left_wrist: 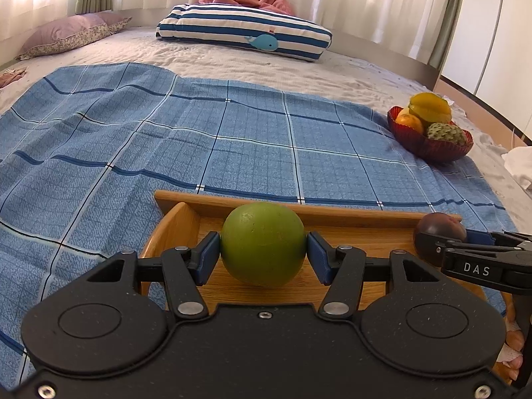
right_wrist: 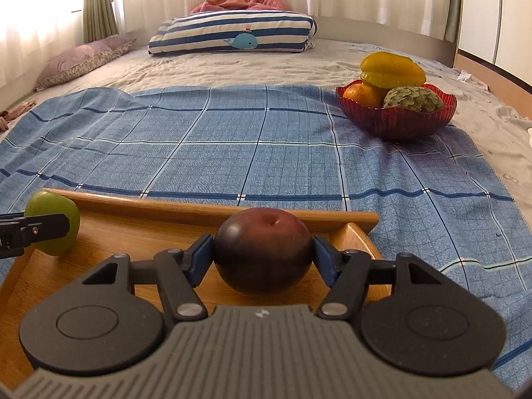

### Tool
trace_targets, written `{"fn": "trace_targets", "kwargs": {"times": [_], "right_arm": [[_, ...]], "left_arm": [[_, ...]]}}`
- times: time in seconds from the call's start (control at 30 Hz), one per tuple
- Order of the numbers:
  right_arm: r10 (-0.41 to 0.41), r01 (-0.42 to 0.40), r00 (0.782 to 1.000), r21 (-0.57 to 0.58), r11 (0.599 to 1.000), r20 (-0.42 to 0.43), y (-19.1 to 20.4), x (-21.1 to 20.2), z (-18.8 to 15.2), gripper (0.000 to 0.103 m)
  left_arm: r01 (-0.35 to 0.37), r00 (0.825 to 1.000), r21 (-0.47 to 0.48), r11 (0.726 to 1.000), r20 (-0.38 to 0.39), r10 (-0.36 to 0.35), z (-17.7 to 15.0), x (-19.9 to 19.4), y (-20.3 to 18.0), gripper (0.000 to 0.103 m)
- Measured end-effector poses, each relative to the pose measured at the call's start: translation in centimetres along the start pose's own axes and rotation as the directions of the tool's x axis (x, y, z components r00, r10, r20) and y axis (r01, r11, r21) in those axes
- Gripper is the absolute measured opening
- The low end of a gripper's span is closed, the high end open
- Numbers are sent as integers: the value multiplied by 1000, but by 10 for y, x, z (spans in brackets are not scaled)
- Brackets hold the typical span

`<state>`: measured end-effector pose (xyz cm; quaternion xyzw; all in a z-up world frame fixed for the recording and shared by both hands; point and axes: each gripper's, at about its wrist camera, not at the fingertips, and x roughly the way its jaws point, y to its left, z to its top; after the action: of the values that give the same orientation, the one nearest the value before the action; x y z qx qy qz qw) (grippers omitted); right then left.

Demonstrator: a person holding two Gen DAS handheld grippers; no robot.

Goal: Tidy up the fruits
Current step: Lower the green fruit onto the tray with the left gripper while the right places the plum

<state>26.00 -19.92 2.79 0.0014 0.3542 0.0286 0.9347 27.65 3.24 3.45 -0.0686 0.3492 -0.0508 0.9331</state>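
Note:
My left gripper (left_wrist: pixel 263 252) is shut on a round green fruit (left_wrist: pixel 262 242), its blue pads pressed to both sides, low over the left part of a wooden tray (left_wrist: pixel 332 211). My right gripper (right_wrist: pixel 262 256) is shut on a dark red plum-like fruit (right_wrist: pixel 262 249) over the tray's (right_wrist: pixel 166 207) right part. Each view shows the other gripper at its edge: the dark fruit (left_wrist: pixel 439 227) at right, the green fruit (right_wrist: pixel 53 222) at left. I cannot tell whether either fruit touches the tray floor.
A red glass bowl (right_wrist: pixel 395 119) holding a yellow starfruit (right_wrist: pixel 392 69), an orange (right_wrist: pixel 360 94) and a green custard apple (right_wrist: pixel 412 98) stands at the far right on the blue checked cloth (right_wrist: pixel 232 153). A striped whale cushion (right_wrist: pixel 232 35) and a purple pillow (right_wrist: pixel 83 58) lie further back on the bed.

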Motion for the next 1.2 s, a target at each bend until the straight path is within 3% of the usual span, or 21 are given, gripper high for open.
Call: {"fn": "trace_targets", "kwargs": {"times": [0.87, 1.07, 1.2], "right_arm": [[12, -12, 1000, 16, 1000, -8, -4, 0, -3, 68], [-7, 7, 1000, 11, 1000, 5, -4, -7, -4, 78], [-9, 9, 1000, 9, 1000, 23, -5, -17, -5, 80]], "left_arm": [[-12, 1000, 27, 1000, 2, 12, -2, 2, -3, 55], [-4, 1000, 26, 1000, -2, 4, -3, 0, -1, 56], [-5, 1000, 19, 1000, -15, 5, -4, -4, 1, 68]]}}
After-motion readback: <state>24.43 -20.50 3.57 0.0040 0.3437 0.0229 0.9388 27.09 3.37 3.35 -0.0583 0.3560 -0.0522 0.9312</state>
